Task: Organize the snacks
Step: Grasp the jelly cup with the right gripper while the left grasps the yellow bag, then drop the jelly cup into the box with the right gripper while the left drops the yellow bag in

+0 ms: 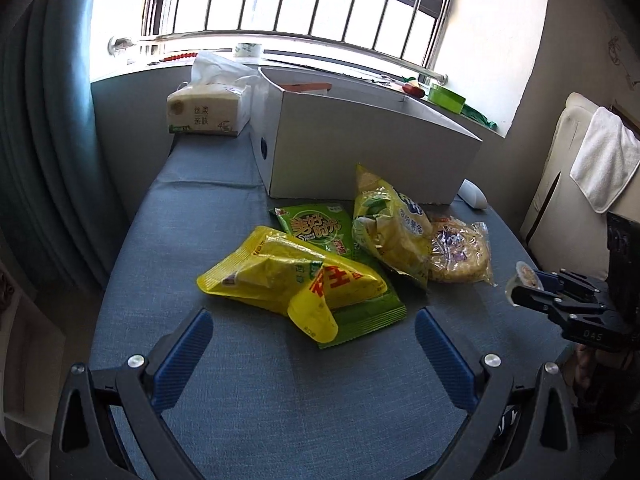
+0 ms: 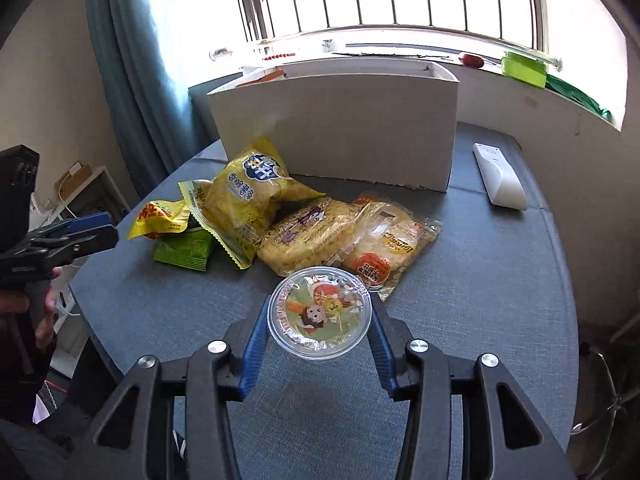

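Observation:
My right gripper (image 2: 320, 320) is shut on a clear jelly cup (image 2: 319, 316) with a cartoon lid, held above the blue table; it shows at the right edge of the left wrist view (image 1: 528, 280). My left gripper (image 1: 314, 330) is open and empty, just short of a yellow snack bag (image 1: 288, 276) lying on a green packet (image 1: 320, 228). A yellow chip bag (image 2: 248, 196), a round noodle cake pack (image 2: 308, 232) and a bread pack (image 2: 384, 248) lie before the white cardboard box (image 2: 336, 128).
A tissue pack (image 1: 208, 110) stands left of the box. A white remote (image 2: 498, 176) lies right of the box. The blue table (image 2: 480, 300) ends at a windowsill behind; a chair with a towel (image 1: 600, 160) stands at the right.

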The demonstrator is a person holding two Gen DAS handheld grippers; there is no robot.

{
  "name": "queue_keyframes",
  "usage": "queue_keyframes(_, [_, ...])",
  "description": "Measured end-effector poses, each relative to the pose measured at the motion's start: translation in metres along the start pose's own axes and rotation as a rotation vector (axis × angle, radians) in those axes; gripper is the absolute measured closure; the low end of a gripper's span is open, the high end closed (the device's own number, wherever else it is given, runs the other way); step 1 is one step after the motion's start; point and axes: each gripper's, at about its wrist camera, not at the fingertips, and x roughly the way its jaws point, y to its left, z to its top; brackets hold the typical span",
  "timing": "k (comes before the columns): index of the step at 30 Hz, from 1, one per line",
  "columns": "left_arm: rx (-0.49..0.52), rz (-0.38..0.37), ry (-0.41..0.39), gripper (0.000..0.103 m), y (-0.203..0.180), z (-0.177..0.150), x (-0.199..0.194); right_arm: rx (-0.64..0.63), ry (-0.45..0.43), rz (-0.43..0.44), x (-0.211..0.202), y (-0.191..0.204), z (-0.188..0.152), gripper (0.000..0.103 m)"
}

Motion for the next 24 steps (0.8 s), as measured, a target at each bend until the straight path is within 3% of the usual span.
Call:
queue_keyframes(3, [0.044, 0.009, 0.071, 0.0, 0.006, 0.012, 0.022, 0.017, -0.023, 0.01, -0.016, -0.001, -0.003, 0.052])
queue_keyframes(6, [0.075, -0.012, 0.052, 0.0, 0.012, 0.022, 0.03, 0.016, -0.04, 0.009, -0.029, 0.001, -0.006, 0.052])
queue_keyframes(8, [0.188, -0.065, 0.054, 0.0, 0.008, 0.028, 0.034, 0.014, -0.045, 0.008, -0.033, 0.003, -0.008, 0.052])
queue_keyframes(10, [0.323, -0.092, 0.105, 0.0, 0.0, 0.029, 0.04, 0.008, -0.043, 0.005, -0.035, 0.004, -0.009, 0.052])
queue_keyframes(13, [0.511, -0.028, 0.134, 0.001, -0.012, 0.026, 0.047, 0.005, -0.038, 0.004, -0.034, 0.005, -0.011, 0.052])
queue_keyframes(14, [0.556, -0.033, 0.155, 0.007, -0.014, 0.025, 0.051, 0.01, -0.036, 0.006, -0.032, 0.005, -0.011, 0.052])
queue_keyframes(15, [0.588, -0.041, 0.177, 0.03, -0.014, 0.023, 0.055, 0.014, -0.032, 0.009, -0.03, 0.005, -0.011, 0.052])
queue_keyframes(19, [0.638, -0.049, 0.167, 0.047, -0.014, 0.021, 0.052, 0.004, -0.013, 0.012, -0.025, 0.008, -0.013, 0.052])
queue_keyframes(24, [0.554, -0.058, 0.057, 0.074, -0.005, 0.027, 0.025, 0.015, -0.015, 0.025, -0.025, 0.009, -0.013, 0.052])
